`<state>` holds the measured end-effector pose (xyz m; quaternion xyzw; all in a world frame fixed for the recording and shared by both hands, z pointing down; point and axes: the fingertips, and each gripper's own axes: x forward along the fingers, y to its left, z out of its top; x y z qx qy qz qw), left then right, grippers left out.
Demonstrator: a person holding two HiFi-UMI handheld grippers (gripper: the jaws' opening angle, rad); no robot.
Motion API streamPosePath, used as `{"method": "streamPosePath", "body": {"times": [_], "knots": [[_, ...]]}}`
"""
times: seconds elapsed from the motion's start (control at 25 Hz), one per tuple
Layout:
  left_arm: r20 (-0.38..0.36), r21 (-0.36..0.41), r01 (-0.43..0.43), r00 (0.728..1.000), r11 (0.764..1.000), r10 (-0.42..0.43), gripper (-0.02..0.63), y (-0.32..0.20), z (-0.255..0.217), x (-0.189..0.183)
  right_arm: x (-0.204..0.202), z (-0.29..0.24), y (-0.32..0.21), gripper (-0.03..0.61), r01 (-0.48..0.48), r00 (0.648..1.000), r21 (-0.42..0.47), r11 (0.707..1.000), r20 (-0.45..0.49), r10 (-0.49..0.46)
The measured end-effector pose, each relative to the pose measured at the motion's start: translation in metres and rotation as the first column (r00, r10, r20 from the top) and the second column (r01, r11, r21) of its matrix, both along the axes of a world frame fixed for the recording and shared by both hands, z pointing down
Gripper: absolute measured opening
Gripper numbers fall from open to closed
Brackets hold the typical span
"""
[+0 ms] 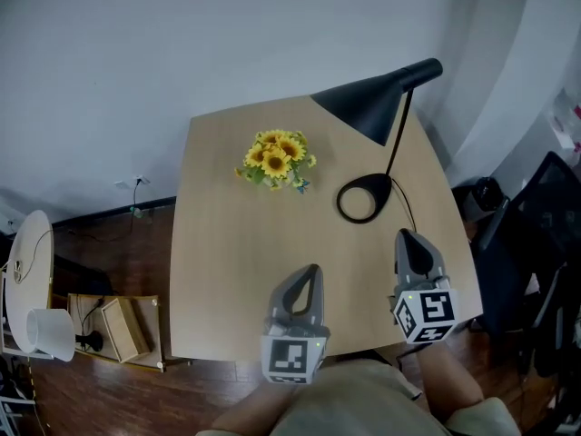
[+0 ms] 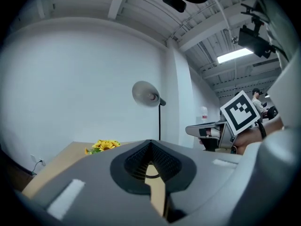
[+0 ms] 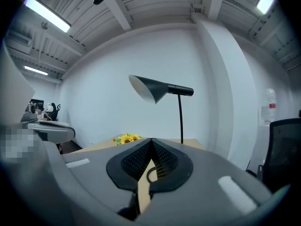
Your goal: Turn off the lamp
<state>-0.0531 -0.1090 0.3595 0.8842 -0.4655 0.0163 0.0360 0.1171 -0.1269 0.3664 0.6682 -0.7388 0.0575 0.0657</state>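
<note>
Nearest, at the lower middle of the head view, the left gripper (image 1: 311, 272) is held over the front part of the pale wooden table (image 1: 218, 271). In its own view the left gripper (image 2: 150, 143) is seen with its jaws brought together at the tips, nothing between them. Just to its right the right gripper (image 1: 405, 237) is held a little further up the frame. Its jaws are likewise closed and empty in its own view (image 3: 151, 141), with only a sliver of table and a dark arc showing through the gap below the tips.

The task's thing, the black metal desk lamp with a cone shade (image 1: 374, 105), stands in the upper right part of the table. Its open ring base (image 1: 365, 198) lies near the right gripper's tips but apart from them, up and to their left, and a thin black cord (image 1: 410, 211) is seen leaving the base toward the right gripper. In the right gripper view the lamp (image 3: 157, 88) rises above the jaws, its stem just right of centre.

Beyond the left gripper, well apart, a small bunch of yellow sunflowers (image 1: 276, 159) sits in the upper middle.

The step in hand is judged to be the approach — no contact has been made. No switch can be made out, so it must first be found, probably on the cord or the lamp body, before a closed tip is pressed to it.
</note>
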Motion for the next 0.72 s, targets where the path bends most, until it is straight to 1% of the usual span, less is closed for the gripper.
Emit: {"method": "streamPosePath", "body": {"times": [0.28,0.36,0.44,0.56,0.72], "knots": [[-0.014,0.02,-0.03,0.999,0.999,0.03,-0.009,0.058,-0.011,-0.059,-0.064,-0.031,0.071,-0.002,-0.019,0.999,0.042,0.999,-0.029,0.02],[-0.045,0.028,-0.04,0.998,0.999,0.041,-0.009,0.074,-0.018,-0.072,-0.081,-0.041,0.09,-0.002,-0.022,0.999,0.054,0.998,-0.035,0.024],[-0.079,0.039,-0.049,0.995,0.998,0.052,-0.01,0.088,-0.026,-0.082,-0.093,-0.048,0.11,-0.002,-0.03,0.999,0.065,0.997,-0.037,0.033],[-0.108,0.059,-0.055,0.992,0.997,0.061,-0.011,0.109,-0.036,-0.091,-0.104,-0.056,0.138,-0.002,-0.039,0.999,0.069,0.997,-0.034,0.041],[-0.128,0.038,-0.057,0.99,0.998,0.062,-0.011,0.131,-0.044,-0.095,-0.11,-0.06,0.169,-0.002,-0.034,0.999,0.068,0.997,-0.028,0.036]]}}
